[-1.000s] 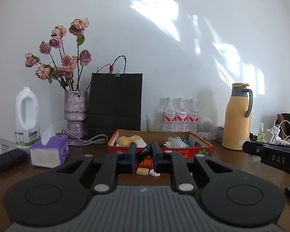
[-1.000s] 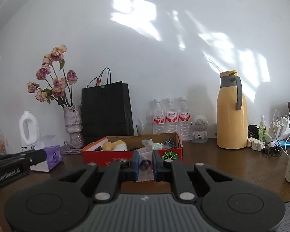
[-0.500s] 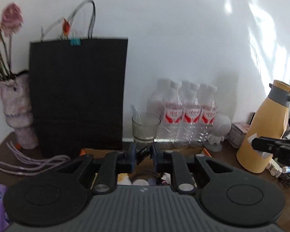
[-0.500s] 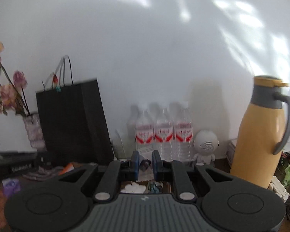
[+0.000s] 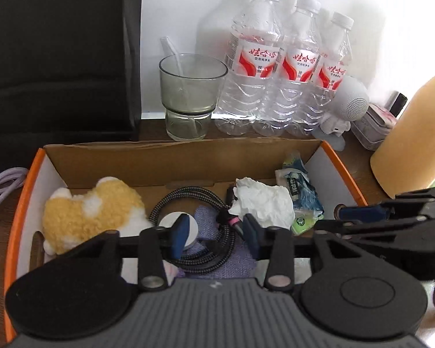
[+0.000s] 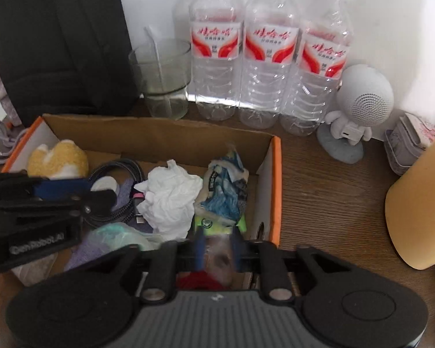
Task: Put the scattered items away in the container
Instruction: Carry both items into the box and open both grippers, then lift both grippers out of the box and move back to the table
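Observation:
The cardboard box with an orange rim lies right under both grippers. In it are a yellow plush, a braided cable, a crumpled tissue and a blue wrapper. My left gripper points down over the cable; its jaws are opening and nothing is between them. My right gripper hangs over the near right part of the box. Its jaws are opening too, with a small blurred thing loose between them, clear of the pads. Each gripper shows in the other's view: right gripper, left gripper.
Behind the box stand a glass with a straw, three water bottles and a black bag. A white speaker figure, a small tin and a yellow flask stand on the wooden table at the right.
Both grippers swung forward and tipped down over the box. Their jaws parted: the dark packet has left the left fingers, and the right one's small thing hangs loose.

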`<action>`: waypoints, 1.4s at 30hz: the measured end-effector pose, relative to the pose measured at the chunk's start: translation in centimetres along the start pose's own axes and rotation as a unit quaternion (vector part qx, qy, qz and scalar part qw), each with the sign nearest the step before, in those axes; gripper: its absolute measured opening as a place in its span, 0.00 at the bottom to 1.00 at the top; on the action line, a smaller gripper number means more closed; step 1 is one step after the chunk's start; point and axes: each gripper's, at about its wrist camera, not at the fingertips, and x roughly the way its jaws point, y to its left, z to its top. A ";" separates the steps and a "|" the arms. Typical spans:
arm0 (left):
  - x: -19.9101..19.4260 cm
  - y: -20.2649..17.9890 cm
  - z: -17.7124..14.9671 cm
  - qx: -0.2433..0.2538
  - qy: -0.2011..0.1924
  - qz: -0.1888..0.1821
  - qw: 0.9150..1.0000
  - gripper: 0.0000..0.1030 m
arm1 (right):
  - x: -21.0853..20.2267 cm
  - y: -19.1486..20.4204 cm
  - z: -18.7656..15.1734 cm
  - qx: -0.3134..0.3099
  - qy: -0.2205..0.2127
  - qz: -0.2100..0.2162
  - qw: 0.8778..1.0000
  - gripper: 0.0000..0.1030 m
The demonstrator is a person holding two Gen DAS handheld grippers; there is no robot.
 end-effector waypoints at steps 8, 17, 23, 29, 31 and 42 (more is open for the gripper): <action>-5.3 2.0 1.2 -0.034 0.039 0.048 0.998 0.74 | -2.8 -0.3 1.5 0.062 0.008 0.061 0.996 0.66; -11.9 1.7 -2.6 -0.015 -0.017 0.123 0.992 0.95 | -7.0 1.8 -2.0 0.071 -0.001 0.014 0.997 0.81; -18.1 0.1 -10.5 0.040 -0.280 0.138 0.949 1.00 | -14.2 4.9 -9.7 0.037 -0.261 0.017 0.964 0.87; -20.2 -0.3 -13.6 0.029 -0.313 0.127 0.941 1.00 | -16.2 6.4 -14.6 0.004 -0.370 0.002 0.929 0.88; -20.8 -0.4 -14.0 0.024 -0.316 0.120 0.941 1.00 | -17.1 6.4 -15.0 0.015 -0.372 0.009 0.928 0.88; -25.6 -2.9 -34.2 0.035 -0.262 0.139 0.954 1.00 | -19.9 7.6 -34.8 0.081 -0.315 0.056 0.944 0.91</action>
